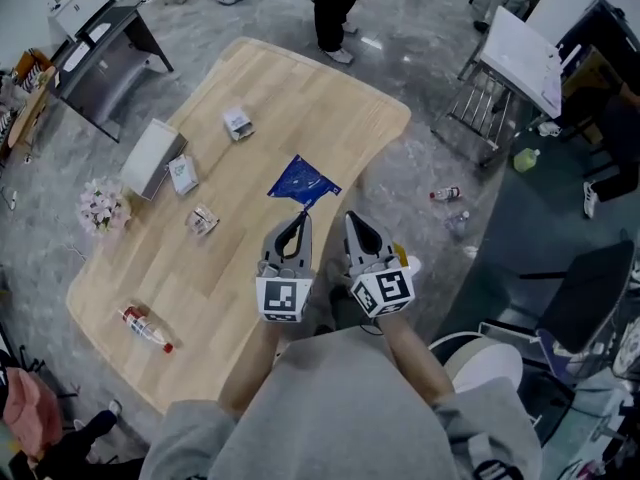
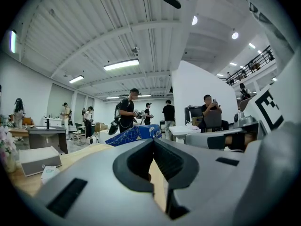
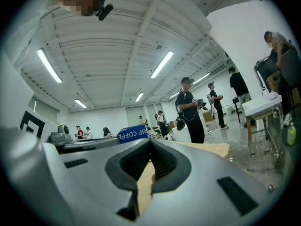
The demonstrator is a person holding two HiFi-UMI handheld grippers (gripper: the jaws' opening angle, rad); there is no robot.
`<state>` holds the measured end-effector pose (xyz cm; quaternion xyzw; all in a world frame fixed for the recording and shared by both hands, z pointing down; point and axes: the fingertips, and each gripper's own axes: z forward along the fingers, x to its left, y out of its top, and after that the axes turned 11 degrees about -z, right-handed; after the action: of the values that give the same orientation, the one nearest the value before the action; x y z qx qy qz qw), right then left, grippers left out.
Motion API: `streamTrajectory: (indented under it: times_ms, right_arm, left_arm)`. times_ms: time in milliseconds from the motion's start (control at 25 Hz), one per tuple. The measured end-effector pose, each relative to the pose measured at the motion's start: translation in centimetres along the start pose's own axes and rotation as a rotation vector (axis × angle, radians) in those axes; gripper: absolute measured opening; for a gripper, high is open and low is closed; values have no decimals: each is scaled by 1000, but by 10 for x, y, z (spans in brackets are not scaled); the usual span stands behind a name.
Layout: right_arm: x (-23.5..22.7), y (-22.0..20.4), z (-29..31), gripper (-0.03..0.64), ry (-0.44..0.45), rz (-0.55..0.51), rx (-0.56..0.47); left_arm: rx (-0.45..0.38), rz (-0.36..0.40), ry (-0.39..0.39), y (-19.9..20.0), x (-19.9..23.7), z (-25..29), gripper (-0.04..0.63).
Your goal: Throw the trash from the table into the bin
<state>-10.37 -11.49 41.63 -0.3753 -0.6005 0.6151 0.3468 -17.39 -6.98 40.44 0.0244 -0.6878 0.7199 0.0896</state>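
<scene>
A blue coffee bag (image 1: 303, 183) lies on the wooden table (image 1: 330, 108), just beyond both grippers. My left gripper (image 1: 296, 220) and right gripper (image 1: 352, 220) sit side by side over the table's near edge, both shut with nothing between the jaws. In the left gripper view the closed left gripper (image 2: 153, 143) points level at the blue bag (image 2: 134, 134). The right gripper (image 3: 150, 143) faces the same bag (image 3: 132, 133). More trash lies to the left: a small carton (image 1: 238, 124), a packet (image 1: 183, 174), a crumpled wrapper (image 1: 201, 219) and a plastic bottle (image 1: 146, 329).
A white box (image 1: 152, 157) and a bunch of pale flowers (image 1: 103, 208) sit at the table's left edge. A white round container (image 1: 485, 364) stands on the floor to my right. A bottle (image 1: 446, 195) lies on the floor; people stand beyond the table.
</scene>
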Motion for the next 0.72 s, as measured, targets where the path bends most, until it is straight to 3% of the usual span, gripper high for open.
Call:
streamTrajectory:
  times_ms: [360, 720]
  right_arm:
    - [-13, 5, -70, 5, -132, -13, 1]
    - [-85, -1, -163, 5, -298, -4, 4]
  left_arm:
    - [10, -11, -130, -6, -62, -13, 6]
    - [51, -3, -285, -31, -170, 11, 6]
